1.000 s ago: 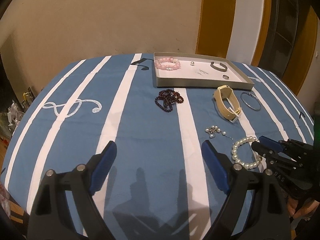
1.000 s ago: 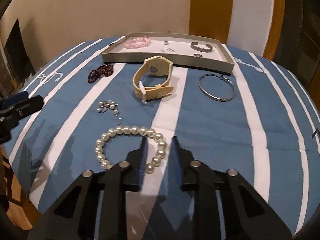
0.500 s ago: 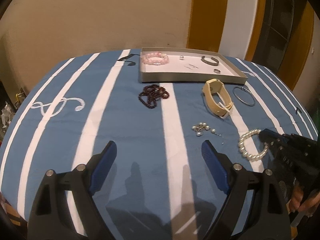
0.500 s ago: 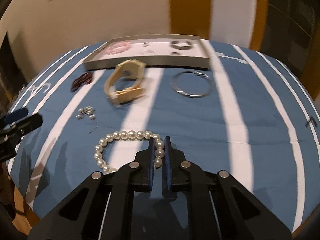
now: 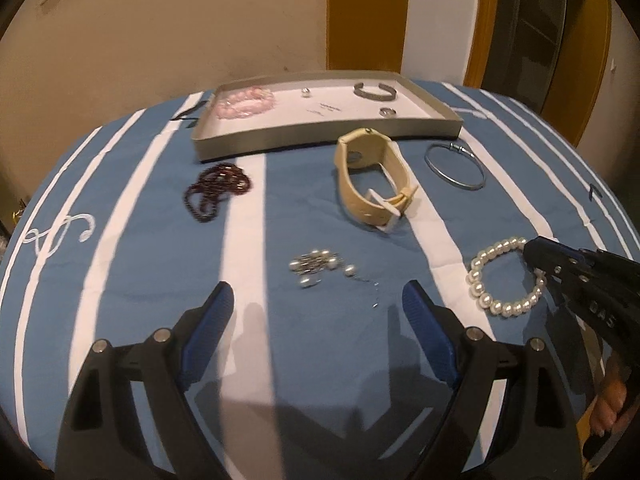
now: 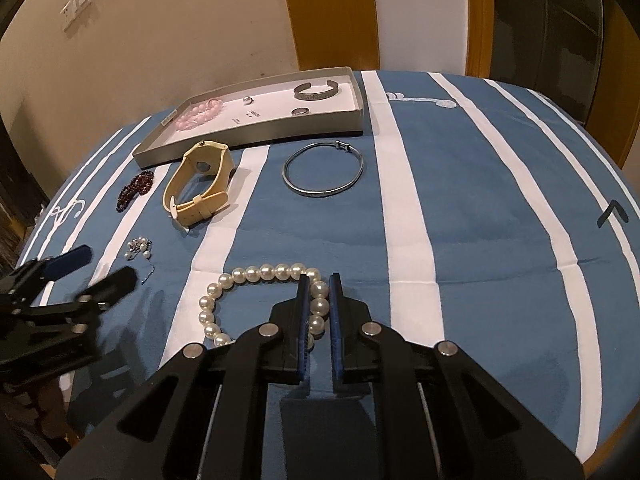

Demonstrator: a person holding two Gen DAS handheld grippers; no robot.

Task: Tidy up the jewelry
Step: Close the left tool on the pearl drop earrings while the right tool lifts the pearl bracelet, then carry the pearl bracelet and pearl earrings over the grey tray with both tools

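The white pearl bead bracelet (image 6: 256, 296) lies on the blue-and-white striped table (image 6: 460, 208), the right gripper (image 6: 319, 308) pinching its beads. The left gripper (image 5: 320, 320) hangs wide and empty by the small pearl cluster (image 5: 320, 266). Round beads could slip free on lifting. The route to the shallow grey tray (image 6: 256, 136) passes the cream wristwatch (image 6: 198, 184) and silver bangle (image 6: 324, 174); the near edge is close.

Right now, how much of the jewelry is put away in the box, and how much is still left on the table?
Partly done. The tray already holds a pink bracelet, a silver cuff and rings. In hand: the right tongs are shut on the pearl bracelet. Left on the cloth: the cream watch, silver bangle, dark red beads and small pearl cluster. The left tongs are open.
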